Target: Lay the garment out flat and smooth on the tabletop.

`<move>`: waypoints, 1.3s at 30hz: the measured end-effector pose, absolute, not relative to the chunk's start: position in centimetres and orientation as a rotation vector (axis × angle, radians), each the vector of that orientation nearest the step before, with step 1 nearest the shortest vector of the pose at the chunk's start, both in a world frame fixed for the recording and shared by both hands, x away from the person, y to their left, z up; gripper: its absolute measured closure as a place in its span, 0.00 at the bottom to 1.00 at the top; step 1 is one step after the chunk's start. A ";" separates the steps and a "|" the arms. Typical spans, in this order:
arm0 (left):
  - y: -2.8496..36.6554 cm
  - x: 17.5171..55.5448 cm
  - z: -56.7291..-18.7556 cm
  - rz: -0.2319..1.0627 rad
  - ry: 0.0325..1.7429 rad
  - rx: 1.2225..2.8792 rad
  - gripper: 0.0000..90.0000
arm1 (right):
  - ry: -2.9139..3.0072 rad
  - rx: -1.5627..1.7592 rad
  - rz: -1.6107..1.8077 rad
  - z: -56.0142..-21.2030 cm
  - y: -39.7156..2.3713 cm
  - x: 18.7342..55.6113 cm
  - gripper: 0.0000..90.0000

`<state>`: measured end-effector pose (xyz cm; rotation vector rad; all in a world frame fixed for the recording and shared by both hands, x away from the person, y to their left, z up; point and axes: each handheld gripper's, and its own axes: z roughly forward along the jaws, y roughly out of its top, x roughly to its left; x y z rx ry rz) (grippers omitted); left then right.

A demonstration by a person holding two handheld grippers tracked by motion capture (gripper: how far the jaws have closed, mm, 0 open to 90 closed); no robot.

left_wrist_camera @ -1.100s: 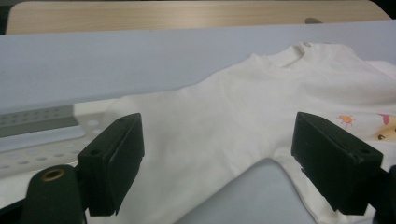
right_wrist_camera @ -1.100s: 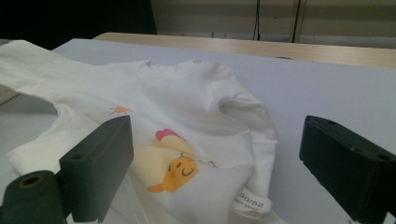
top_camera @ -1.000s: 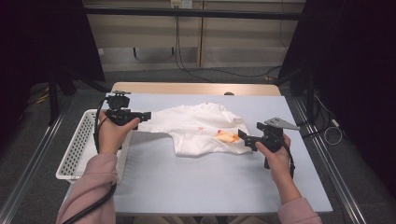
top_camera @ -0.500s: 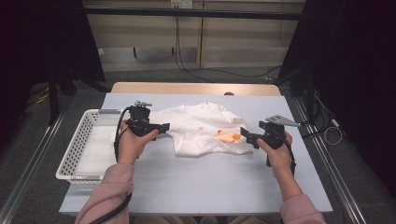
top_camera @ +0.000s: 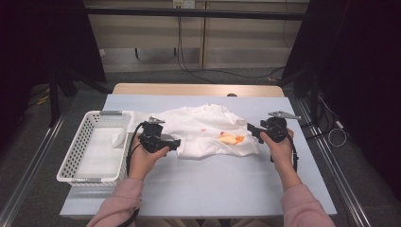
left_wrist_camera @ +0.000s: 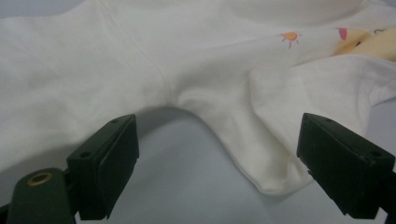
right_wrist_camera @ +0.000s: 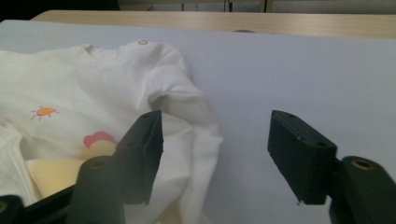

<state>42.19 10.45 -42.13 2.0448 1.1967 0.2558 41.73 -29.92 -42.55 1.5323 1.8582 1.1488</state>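
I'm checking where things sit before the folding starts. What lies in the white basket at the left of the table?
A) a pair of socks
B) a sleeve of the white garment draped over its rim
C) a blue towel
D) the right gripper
B: in the high view one sleeve of the white garment reaches over the rim of the basket and hangs inside it.

High view: looking forward-down over the desk (top_camera: 198, 189). Gripper views: riding close, both sharing the white garment (left_wrist_camera: 140, 56).
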 end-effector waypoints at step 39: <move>10.5 42.0 -42.7 0.283 1.163 2.051 0.13 | 2.096 1.259 1.293 -41.4 -21.1 40.1 1.00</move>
